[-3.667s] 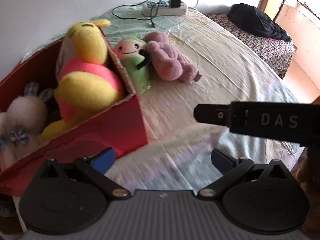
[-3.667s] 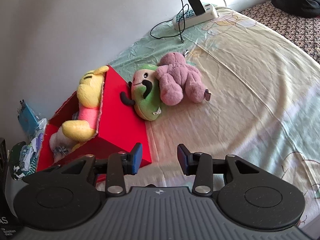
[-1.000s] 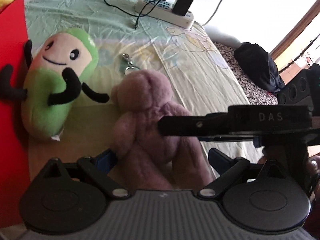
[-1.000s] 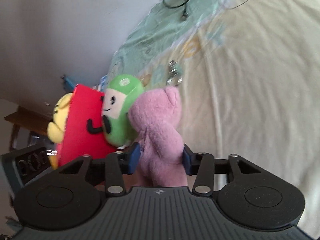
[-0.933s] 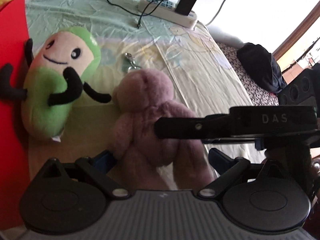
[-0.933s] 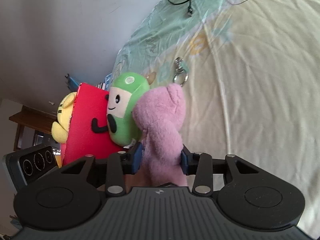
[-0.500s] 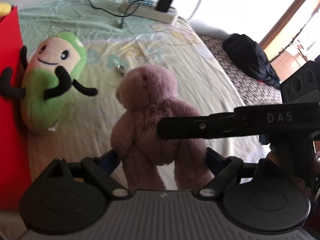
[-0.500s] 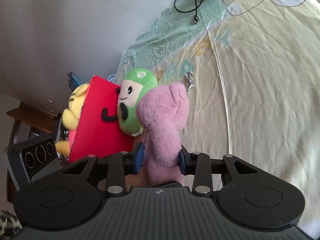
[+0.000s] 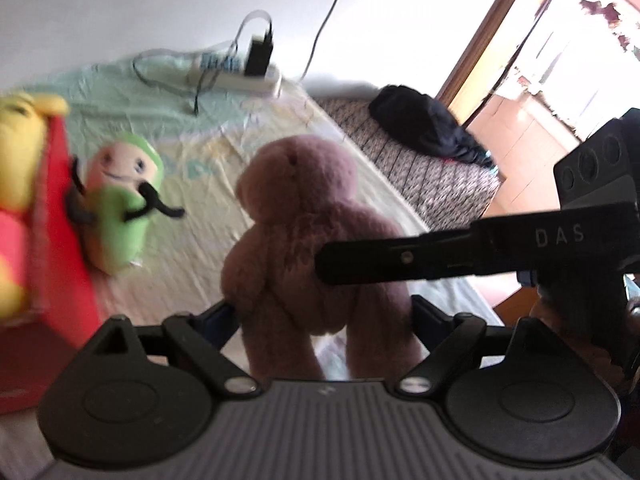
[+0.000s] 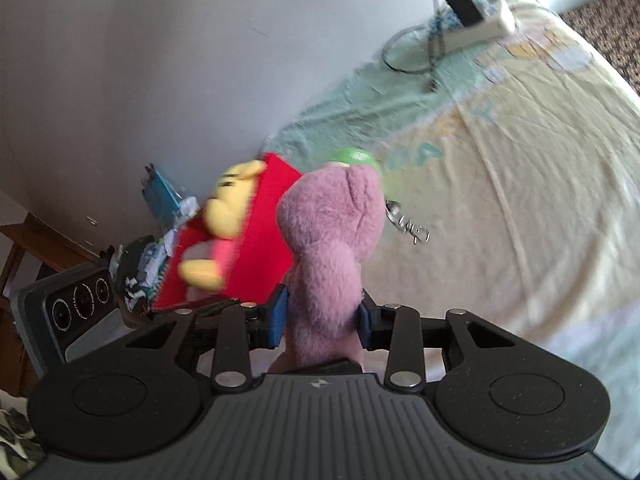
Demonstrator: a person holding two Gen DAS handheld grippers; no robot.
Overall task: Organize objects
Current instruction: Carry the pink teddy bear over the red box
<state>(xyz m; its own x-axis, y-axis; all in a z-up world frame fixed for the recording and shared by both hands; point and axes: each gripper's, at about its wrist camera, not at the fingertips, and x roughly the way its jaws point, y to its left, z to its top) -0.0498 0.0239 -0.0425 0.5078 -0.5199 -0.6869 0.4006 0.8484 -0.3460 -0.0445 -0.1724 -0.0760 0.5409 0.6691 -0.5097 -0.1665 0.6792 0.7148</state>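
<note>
bedsheet [image 10: 520, 200]; pink bear [image 10: 328, 248] upright, gripped

Both wrist cams close, fwd over bed; share pink bear [image 9: 308, 240], red box [image 10: 264, 248].

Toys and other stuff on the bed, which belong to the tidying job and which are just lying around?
Job: pink bear in the right gripper; green plush; yellow plush; red box.
Lying about: power strip; black clothing; keyring.
</note>
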